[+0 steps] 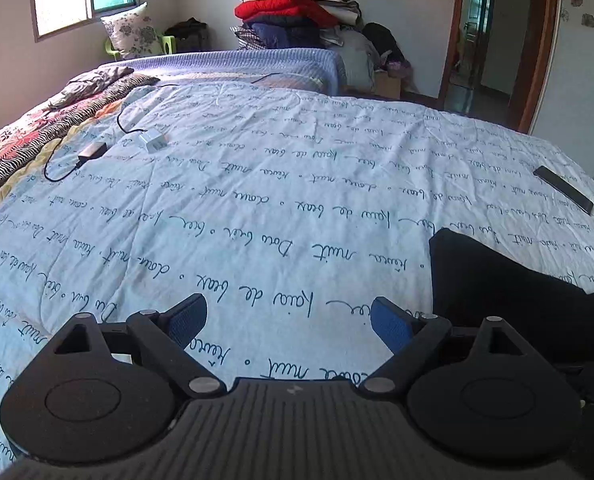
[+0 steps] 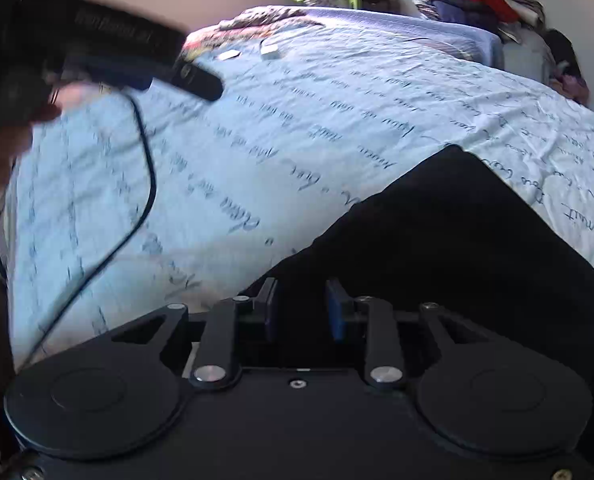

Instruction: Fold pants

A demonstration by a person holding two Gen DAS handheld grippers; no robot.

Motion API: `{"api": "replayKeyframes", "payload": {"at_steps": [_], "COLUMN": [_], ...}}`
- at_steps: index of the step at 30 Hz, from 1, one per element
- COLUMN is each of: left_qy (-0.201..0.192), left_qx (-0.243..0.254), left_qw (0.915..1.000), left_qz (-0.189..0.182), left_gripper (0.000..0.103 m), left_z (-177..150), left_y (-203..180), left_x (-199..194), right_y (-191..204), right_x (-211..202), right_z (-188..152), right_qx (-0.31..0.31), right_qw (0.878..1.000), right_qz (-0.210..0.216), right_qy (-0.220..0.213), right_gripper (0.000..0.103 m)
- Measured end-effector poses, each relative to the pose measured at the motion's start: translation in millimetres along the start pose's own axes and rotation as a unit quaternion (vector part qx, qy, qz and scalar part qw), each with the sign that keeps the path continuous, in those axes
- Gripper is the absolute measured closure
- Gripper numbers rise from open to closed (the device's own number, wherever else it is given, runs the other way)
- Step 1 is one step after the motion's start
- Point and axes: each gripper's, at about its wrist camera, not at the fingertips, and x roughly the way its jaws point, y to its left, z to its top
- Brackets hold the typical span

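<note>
Black pants (image 2: 457,248) lie on the bed's script-printed quilt (image 1: 257,184), apparently already folded compact, with the right claw (image 2: 301,310) narrowly parted over their near edge, gripping nothing visible, and the left claw (image 1: 289,320) wide open beside them.

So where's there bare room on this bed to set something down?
The quilt is bare in the wide middle, between the chargers with cables on the left and the phone on the right. The near right is crowded by the black pants.
</note>
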Motion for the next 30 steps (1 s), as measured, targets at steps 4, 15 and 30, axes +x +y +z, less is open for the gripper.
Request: {"api": "replayKeyframes", "payload": {"at_steps": [4, 15, 30], "left_qy": [0.000, -0.018, -0.033], "left_qx": [0.009, 0.138, 0.196], "left_qw": [0.9999, 0.9887, 0.9723], "left_qz": [-0.004, -0.055, -0.123], "left_gripper": [0.012, 0.012, 0.012], "left_z": [-14, -56, -77], "left_y": [-1, -75, -127], "left_x": [5, 21, 22], "right_y": [-21, -111, -127], "right_x": [-24, 41, 80], "right_z": [19, 74, 75], "right_qx": [0.028, 0.098, 0.104], "right_qw": [1.000, 0.993, 0.990], "right_qz": [0.007, -0.066, -0.077], "right_qy": [-0.012, 0.015, 0.050], "right_gripper": [0.076, 0.076, 0.075]}}
